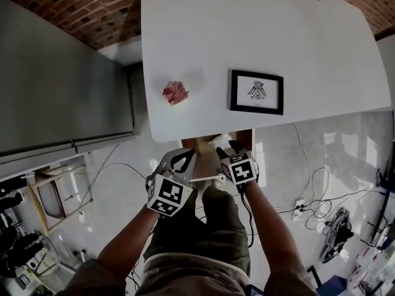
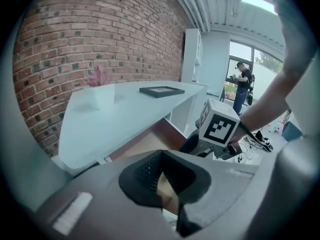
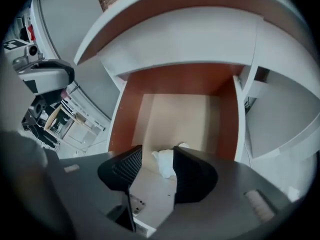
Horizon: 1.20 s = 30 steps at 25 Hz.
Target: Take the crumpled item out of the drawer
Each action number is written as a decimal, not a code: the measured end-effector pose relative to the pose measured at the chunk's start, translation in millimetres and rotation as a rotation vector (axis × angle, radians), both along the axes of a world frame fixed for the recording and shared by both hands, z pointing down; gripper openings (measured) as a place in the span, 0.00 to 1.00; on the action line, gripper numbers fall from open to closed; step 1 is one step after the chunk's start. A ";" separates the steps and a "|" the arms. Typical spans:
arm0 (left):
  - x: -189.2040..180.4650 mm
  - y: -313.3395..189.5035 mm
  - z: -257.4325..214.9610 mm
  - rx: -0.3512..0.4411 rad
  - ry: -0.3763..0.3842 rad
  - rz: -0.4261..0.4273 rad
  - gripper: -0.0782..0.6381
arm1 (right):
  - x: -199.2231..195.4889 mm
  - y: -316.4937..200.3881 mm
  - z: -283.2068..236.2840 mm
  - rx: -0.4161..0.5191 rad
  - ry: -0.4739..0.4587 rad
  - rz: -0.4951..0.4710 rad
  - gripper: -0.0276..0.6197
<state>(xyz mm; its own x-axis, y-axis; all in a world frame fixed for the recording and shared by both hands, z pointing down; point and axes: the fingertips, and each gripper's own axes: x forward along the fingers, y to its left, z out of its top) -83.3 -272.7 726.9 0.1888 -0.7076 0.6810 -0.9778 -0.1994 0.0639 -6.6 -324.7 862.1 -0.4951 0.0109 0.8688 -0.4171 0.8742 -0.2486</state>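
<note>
Under the white table (image 1: 259, 23) a drawer (image 3: 125, 114) with brown walls and a tan floor stands pulled out. A white crumpled item (image 3: 164, 163) lies just inside its front edge. My right gripper (image 3: 157, 153) hangs open over the drawer front, with the crumpled item between its pads and close to the right pad (image 3: 192, 176). From the head view the right gripper (image 1: 223, 148) reaches into the drawer (image 1: 237, 137). My left gripper (image 1: 183, 159) is beside it, left of the drawer. In its own view the left gripper (image 2: 161, 154) is shut and empty.
On the tabletop sit a black picture frame (image 1: 256, 91) and a pink crumpled-looking thing (image 1: 175, 92). A grey cabinet (image 1: 55, 79) stands at the left. Cables (image 1: 315, 190) trail on the floor to the right. A person (image 2: 242, 86) stands far off by the window.
</note>
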 end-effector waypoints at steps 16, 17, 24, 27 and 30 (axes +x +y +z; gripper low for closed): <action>-11.0 23.0 77.2 -0.045 0.028 -0.062 0.11 | -12.2 6.9 108.7 -0.001 0.235 -0.249 0.45; -11.6 22.9 78.8 -0.043 0.031 -0.063 0.11 | -12.0 5.4 111.8 0.004 0.250 -0.256 0.44; -17.2 29.5 88.0 -0.049 0.042 -0.077 0.11 | -11.1 -0.6 120.8 0.113 0.317 -0.314 0.29; -18.0 30.8 87.3 -0.049 0.042 -0.078 0.11 | -9.0 0.7 122.9 0.136 0.326 -0.332 0.21; -16.8 31.2 83.7 -0.049 0.038 -0.066 0.11 | -7.1 -0.4 121.4 0.117 0.319 -0.295 0.13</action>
<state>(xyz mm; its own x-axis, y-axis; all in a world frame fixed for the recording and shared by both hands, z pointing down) -100.1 -241.5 810.6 0.1690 -0.6855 0.7082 -0.9855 -0.1306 0.1088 -13.7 -325.1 983.5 -0.1929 0.0043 0.9812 -0.1851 0.9819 -0.0407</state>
